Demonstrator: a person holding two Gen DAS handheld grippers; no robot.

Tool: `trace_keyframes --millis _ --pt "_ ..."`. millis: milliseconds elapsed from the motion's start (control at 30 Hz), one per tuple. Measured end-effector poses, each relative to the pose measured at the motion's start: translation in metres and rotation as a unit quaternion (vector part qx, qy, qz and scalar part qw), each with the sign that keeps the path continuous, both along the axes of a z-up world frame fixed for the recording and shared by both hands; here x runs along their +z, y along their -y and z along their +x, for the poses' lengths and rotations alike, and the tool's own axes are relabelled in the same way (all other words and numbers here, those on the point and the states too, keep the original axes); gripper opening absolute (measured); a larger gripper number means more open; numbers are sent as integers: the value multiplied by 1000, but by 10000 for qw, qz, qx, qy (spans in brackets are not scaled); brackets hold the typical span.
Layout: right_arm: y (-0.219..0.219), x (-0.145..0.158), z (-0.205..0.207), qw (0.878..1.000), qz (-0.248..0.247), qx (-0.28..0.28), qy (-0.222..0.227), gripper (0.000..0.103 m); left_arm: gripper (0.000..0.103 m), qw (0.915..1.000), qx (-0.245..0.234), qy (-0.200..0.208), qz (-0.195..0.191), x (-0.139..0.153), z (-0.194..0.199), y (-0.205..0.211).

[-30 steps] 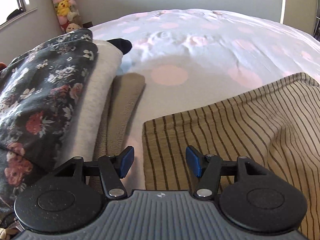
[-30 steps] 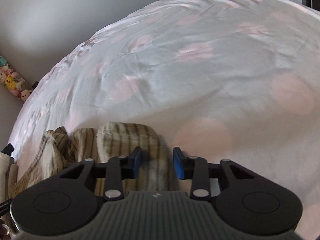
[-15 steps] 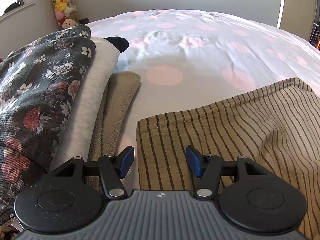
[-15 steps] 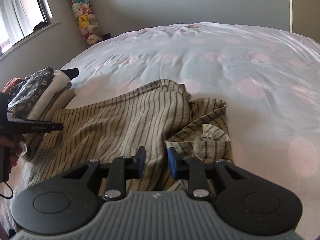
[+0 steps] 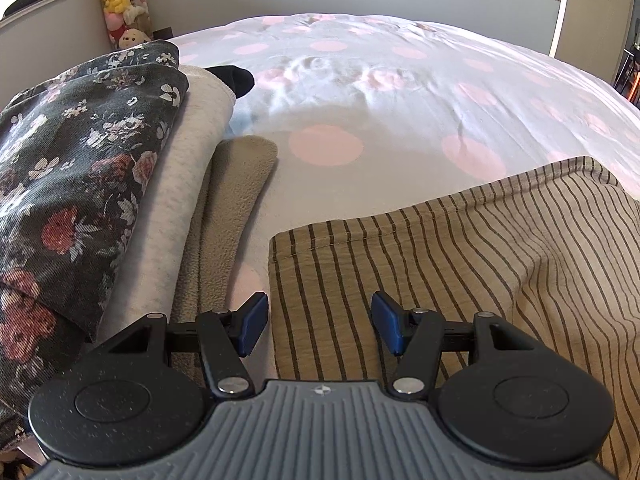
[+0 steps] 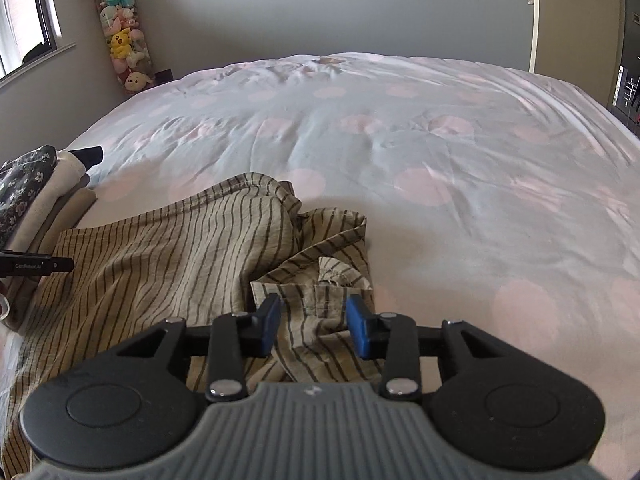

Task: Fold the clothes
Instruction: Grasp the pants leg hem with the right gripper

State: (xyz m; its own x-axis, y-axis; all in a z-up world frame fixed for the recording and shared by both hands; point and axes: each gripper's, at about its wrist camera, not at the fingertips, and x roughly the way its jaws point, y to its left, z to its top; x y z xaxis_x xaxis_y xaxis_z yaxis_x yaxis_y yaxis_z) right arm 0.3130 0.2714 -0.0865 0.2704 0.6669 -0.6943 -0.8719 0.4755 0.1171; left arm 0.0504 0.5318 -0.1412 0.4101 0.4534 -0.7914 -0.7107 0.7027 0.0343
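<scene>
Bed point(image 6: 460, 220) carries a white cover with pink dots. Striped garment point(image 6: 168, 248) lies on its near part, flat at left, bunched at right. Folded stack point(image 5: 92, 184) sits just beside it at left: floral piece uppermost. Far corner: column of plush toys point(image 6: 124, 40), window, grey wall. Left claw point(image 5: 320, 330) points downward over the garment's left corner, wide apart, empty. Right claw point(image 6: 314, 326) is opening above the bunched end, pads clear of the cloth.

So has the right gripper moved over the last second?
Yes. The right gripper swung from above bare bedspread to the striped garment, whose crumpled end now lies between its opening jaws; the door now stands upright.
</scene>
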Motion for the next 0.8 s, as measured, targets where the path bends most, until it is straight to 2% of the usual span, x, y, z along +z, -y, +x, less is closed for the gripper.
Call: trace_keyframes --millis 167,200,233,333,600,667,800 --pt "-28 -30 5 9983 -446 -368 -14 37 55 10000 -13 0 -56 -4 -1 -2" --pt "-29 -34 6 9983 -435 -386 -65 32 55 10000 -17 4 -65 -4 -1 -2" --pt "-29 -35 7 9982 -438 -403 -73 15 55 10000 -22 9 -75 -5 -1 -3" --pt "-27 -33 8 9986 -409 -349 0 7 55 9999 -45 11 -96 -7 0 -3" --pt "-12 3 20 9986 -208 -366 333 3 55 9999 -52 46 -106 -5 -1 -3" --pt "-8 11 26 9984 -132 -463 310 3 55 9999 -50 66 -120 -5 -1 -3" --pt "-2 27 39 9949 -73 -798 611 2 55 9999 -68 58 -104 -6 0 -2"
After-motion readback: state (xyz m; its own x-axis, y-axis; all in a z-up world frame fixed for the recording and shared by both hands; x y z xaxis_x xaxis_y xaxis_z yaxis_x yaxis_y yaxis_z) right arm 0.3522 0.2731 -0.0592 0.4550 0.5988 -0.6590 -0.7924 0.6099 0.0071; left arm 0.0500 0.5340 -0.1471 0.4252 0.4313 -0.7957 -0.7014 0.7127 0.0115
